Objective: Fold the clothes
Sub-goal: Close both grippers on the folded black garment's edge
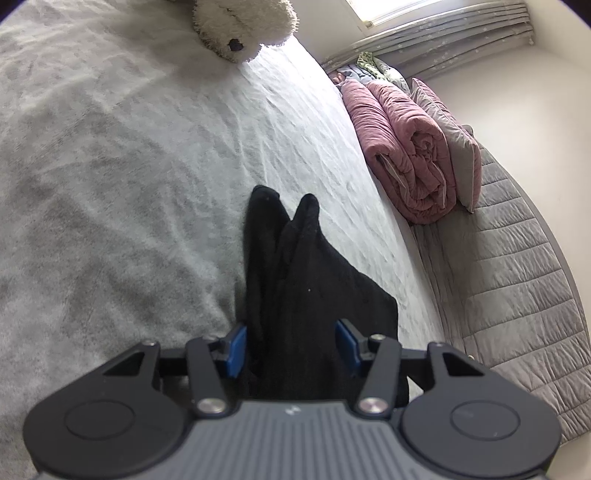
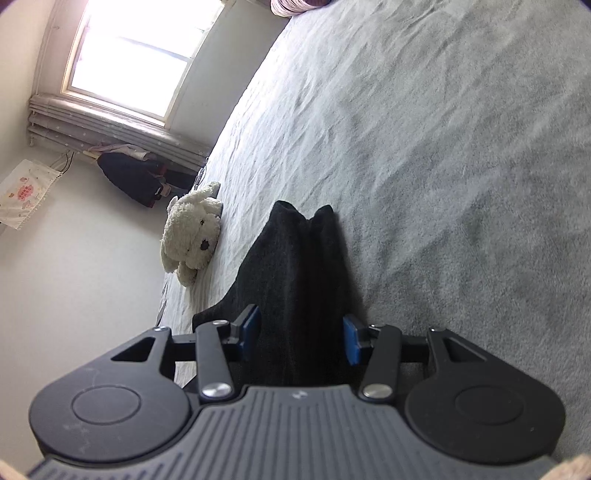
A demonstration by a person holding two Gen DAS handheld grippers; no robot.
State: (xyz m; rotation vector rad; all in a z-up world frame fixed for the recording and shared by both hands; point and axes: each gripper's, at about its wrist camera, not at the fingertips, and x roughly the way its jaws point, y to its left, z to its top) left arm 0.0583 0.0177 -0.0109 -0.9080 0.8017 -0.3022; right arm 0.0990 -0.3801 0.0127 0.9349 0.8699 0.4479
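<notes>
black garment [image 1: 306, 288] bunched between the half-parted jaws of left gripper [image 1: 293, 347] and right gripper [image 2: 301, 338], above the grey bed [image 1: 110, 184]; whether either presses it, cannot tell.

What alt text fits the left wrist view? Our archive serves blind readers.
A black fabric garment lies on a grey fleecy bedspread between the blue pads of the left hand-held gripper. Beyond: a white plush toy and a rolled pink quilt.

Daylight floods from blown-out white-framed window [image 2: 133, 62]; black fabric garment [image 1: 306, 295] loses detail; heavy fisheye bending, dark vignetted corners.
</notes>
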